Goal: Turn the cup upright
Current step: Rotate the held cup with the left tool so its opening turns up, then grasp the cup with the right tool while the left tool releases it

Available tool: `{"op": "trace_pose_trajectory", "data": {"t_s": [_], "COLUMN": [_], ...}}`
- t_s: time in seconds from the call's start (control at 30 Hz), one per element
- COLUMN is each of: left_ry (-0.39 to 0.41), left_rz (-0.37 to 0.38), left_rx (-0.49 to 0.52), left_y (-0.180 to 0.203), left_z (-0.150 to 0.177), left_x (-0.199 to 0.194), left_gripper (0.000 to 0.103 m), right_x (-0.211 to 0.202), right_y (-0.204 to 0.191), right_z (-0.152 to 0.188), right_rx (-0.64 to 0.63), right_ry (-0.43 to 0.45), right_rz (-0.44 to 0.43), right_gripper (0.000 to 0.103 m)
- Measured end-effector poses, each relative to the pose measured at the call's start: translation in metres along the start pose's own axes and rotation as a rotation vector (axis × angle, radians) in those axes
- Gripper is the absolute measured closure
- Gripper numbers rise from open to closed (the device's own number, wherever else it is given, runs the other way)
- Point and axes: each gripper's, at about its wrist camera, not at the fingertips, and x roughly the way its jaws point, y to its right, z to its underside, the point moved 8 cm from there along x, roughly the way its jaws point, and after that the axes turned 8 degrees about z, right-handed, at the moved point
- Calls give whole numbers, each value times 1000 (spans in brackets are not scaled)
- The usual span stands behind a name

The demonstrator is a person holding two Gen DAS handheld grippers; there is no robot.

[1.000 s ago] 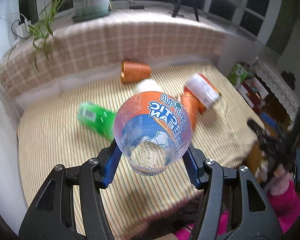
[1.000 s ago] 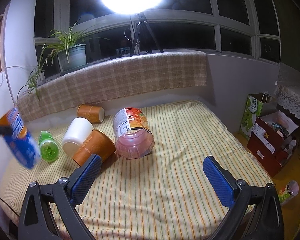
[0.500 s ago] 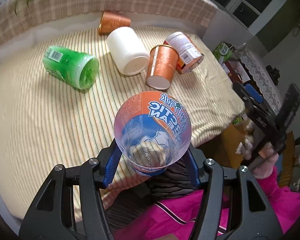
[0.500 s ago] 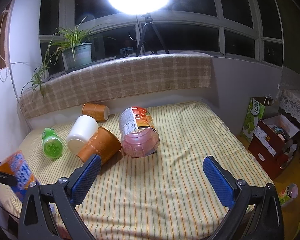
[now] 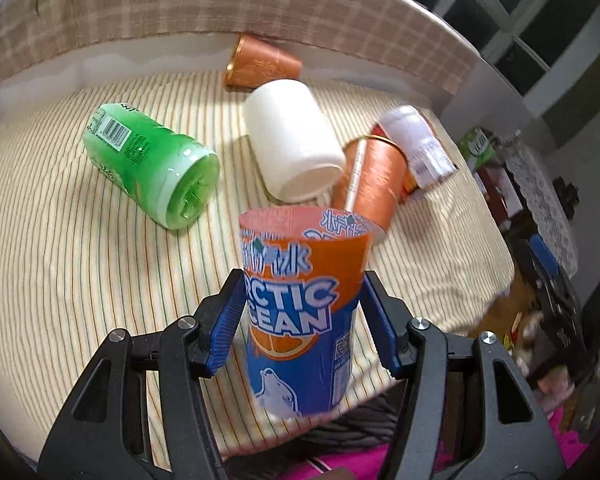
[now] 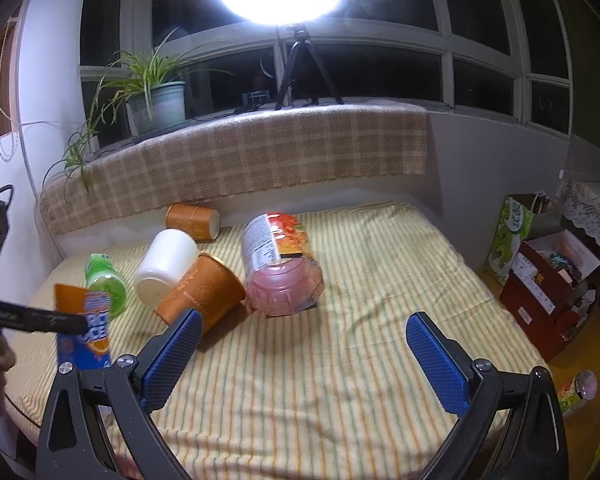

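The left hand-held gripper (image 5: 302,320) pinches the orange-and-blue cup (image 5: 300,312) across its middle, blue pads pressed to either side, so the cup cannot roll or slip while it is carried. The cup now stands mouth up, open rim far from the camera and base toward the near edge of the bed (image 5: 60,260). Whether its base already touches the striped cover cannot be told; in the right wrist view it sits low at the near left corner (image 6: 83,332). A mid-body grip leaves the base free to land flat, which is probably why it is held there.

The right hand-held gripper (image 6: 300,356) hangs spread wide above the near middle of the bed, holding nothing, likely waiting its turn.

Farther back the others lie on their sides: green bottle (image 5: 152,164) at left, white cup (image 5: 292,140) in the middle, orange cup (image 5: 372,180) just right of it, the labelled jar (image 6: 280,268) beside that, and another orange cup (image 5: 260,62) against the far ledge.
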Motion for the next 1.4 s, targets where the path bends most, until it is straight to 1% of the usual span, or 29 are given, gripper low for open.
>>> {"op": "trace_pose_trajectory", "data": {"t_s": [0.2, 0.33, 0.47, 0.63, 0.73, 0.83, 1.0, 1.13, 1.2, 1.23, 1.3, 1.4], "left_ry": [3, -10, -21, -9, 9, 24, 87, 177, 228, 244, 267, 293], "left_rz": [17, 34, 43, 52, 53, 50, -10, -120, -194, -216, -243, -249], "left_rx": [-76, -99, -102, -89, -72, -68, -57, -11, 18, 24, 29, 26], "left_y": [-16, -18, -21, -21, -21, -21, -30, -34, -34, -35, -36, -37], "left_z": [-8, -6, -3, -2, -2, -1, 7, 19, 27, 30, 37, 45], "left_x": [14, 22, 26, 17, 7, -3, -33, -64, -80, -86, -96, -106], "left_gripper": [43, 43, 41, 35, 35, 35, 35, 35, 35, 35, 35, 35], "right_x": [11, 17, 25, 36, 42, 47, 54, 57, 60, 62, 65, 70], "right_y": [-18, -33, -48, -65, -76, -88, -111, -128, -138, -144, -153, -165], "right_z": [7, 11, 14, 17, 19, 22, 24, 23, 23, 23, 26, 30], "right_rx": [2, 10, 50, 125, 152, 149, 148, 137, 133, 131, 129, 132], "right_ry": [-67, -114, -187, -281, -322, -354, -425, -465, -488, -506, -534, -576], "right_rz": [-86, -156, -248, -354, -401, -418, -484, -526, -546, -557, -575, -590], "right_gripper": [0, 0, 0, 0, 0, 0, 0, 0, 0, 0, 1, 2]}}
